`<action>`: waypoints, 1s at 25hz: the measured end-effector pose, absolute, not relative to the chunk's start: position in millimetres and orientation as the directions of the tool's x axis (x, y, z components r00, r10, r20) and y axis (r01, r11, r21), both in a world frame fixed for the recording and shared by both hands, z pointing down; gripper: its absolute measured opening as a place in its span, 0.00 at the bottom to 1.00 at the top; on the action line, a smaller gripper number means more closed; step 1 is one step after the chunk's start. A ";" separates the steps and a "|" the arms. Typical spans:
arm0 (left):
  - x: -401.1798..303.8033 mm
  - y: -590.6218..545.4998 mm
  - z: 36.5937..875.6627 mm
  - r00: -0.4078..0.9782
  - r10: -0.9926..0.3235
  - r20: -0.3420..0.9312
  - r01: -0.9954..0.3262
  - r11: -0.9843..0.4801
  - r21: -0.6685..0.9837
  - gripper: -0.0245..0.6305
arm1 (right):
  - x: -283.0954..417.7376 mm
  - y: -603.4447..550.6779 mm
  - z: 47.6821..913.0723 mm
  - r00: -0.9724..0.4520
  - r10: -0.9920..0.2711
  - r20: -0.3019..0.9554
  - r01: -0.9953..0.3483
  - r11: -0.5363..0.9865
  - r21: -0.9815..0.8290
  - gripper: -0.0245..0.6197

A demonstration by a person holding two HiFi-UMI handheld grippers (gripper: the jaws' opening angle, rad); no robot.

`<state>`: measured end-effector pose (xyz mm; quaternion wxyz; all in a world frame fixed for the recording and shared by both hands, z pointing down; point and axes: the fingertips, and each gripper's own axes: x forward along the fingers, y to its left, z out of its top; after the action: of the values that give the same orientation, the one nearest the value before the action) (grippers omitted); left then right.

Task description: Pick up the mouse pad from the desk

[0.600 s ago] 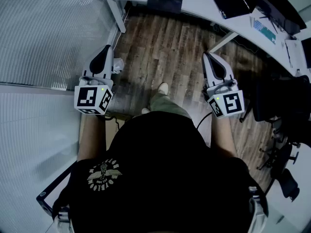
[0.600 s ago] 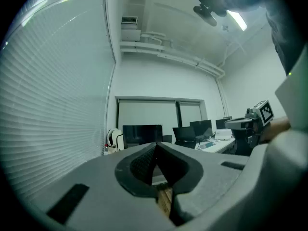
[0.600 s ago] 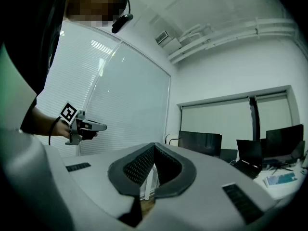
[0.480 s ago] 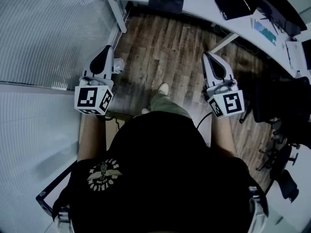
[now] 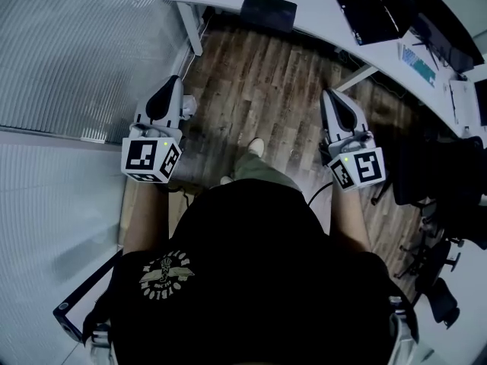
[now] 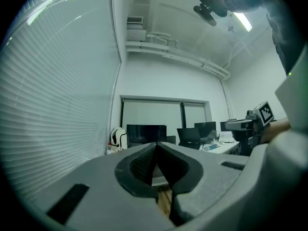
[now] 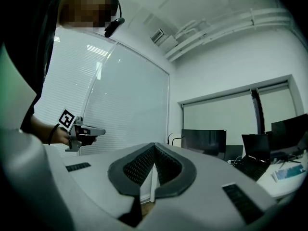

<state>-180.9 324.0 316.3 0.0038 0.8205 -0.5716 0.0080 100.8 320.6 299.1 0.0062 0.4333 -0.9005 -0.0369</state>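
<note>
While the table [image 5: 312, 17] stands well ahead of both pairs of jaws, across bare wood floor [image 5: 259, 82], we can reach nothing on it. Its mouse pad [image 5: 268, 11], dark and flat at the near edge, lies ahead, between the two pairs. We judge it thin, light and floppy, probably clingy underneath, best pinched at that near edge. Left gripper [image 6: 155, 146] and right gripper [image 7: 154, 148] have their jaws pressed together, empty. We see no containers.

wooden floor [image 5: 266, 82], ribbed glass wall [image 5: 76, 52], laptop [image 5: 371, 14]
</note>
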 end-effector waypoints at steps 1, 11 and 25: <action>-181.8 321.1 317.4 0.346 -0.938 0.018 -0.938 -0.346 0.002 0.05 | 98.8 317.4 299.4 -0.628 -0.778 -0.018 -0.777 0.625 0.072 0.04; -180.0 265.5 340.0 0.356 -0.933 0.058 -0.935 -0.354 0.032 0.05 | 94.7 261.9 319.4 -0.637 -0.771 0.024 -0.770 0.637 0.037 0.04; -161.2 162.6 349.2 0.381 -0.919 0.103 -0.924 -0.381 0.021 0.05 | 99.7 160.8 337.0 -0.658 -0.752 0.039 -0.753 0.657 -0.025 0.04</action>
<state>-161.2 162.6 349.2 0.0375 0.8302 -0.5550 0.0370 99.7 160.8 337.0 0.0124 0.4136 -0.9102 0.0194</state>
